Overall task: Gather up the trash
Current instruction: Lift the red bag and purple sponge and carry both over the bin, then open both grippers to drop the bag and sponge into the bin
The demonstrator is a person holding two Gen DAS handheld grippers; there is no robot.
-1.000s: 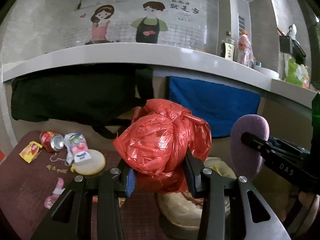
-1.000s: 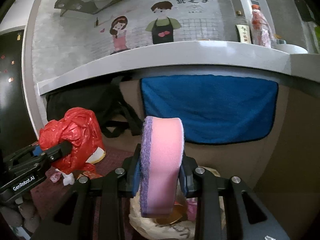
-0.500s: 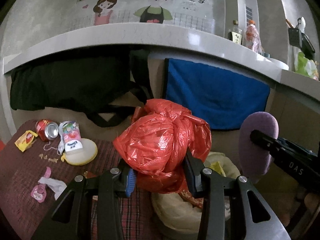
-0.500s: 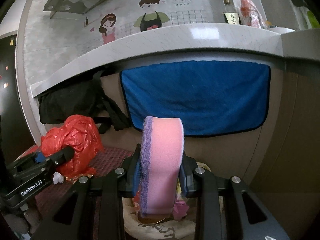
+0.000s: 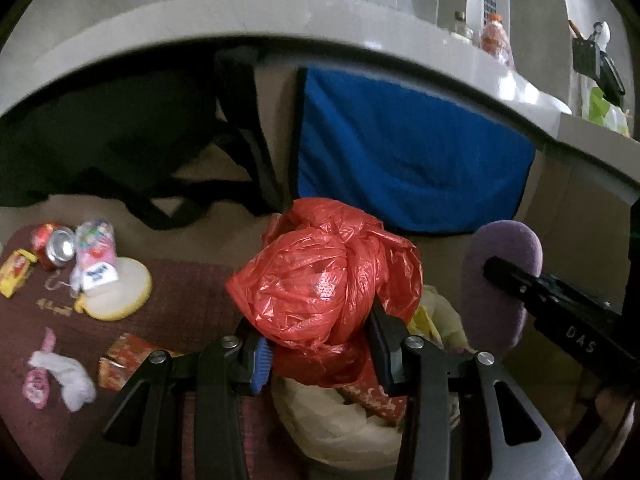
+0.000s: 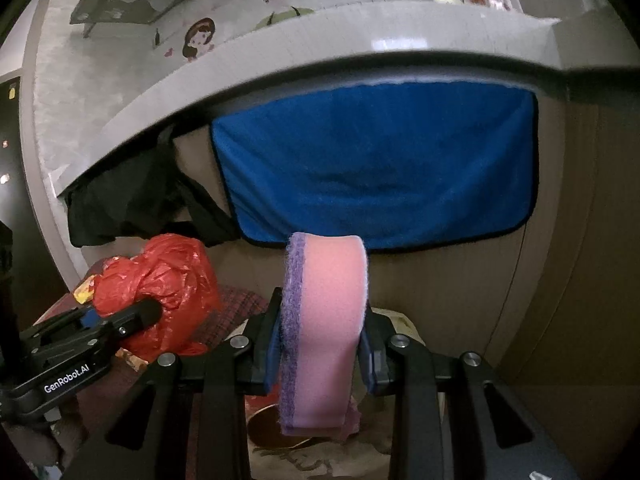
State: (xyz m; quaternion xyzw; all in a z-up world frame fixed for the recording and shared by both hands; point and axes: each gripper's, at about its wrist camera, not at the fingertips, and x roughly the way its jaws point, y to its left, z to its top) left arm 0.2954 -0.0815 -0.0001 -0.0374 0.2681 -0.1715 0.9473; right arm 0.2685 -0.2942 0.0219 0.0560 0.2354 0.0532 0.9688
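My left gripper (image 5: pixel 320 344) is shut on a crumpled red plastic bag (image 5: pixel 328 272) and holds it over the open cream trash bag (image 5: pixel 332 420), which has wrappers inside. The red bag also shows in the right wrist view (image 6: pixel 160 288), at the left. My right gripper (image 6: pixel 322 356) is shut on a pink sponge with a purple scrub layer (image 6: pixel 324 332), held upright over the trash bag's mouth (image 6: pixel 404 324). In the left wrist view the sponge (image 5: pixel 500 284) is at the right, close beside the red bag.
On the dark red checked cloth (image 5: pixel 180 292) at the left lie a crushed can (image 5: pixel 56 242), a colourful tube (image 5: pixel 96 256), a yellow round lid (image 5: pixel 116 296), a yellow wrapper (image 5: pixel 16 272), an orange packet (image 5: pixel 124 364) and a pink-white scrap (image 5: pixel 60 372). A blue towel (image 5: pixel 408 164) and black bag (image 5: pixel 120 136) hang under the counter.
Both grippers have dipped lower and tilted down toward the trash bag, still holding the red bag and the sponge. More of the trash bag and table litter shows.
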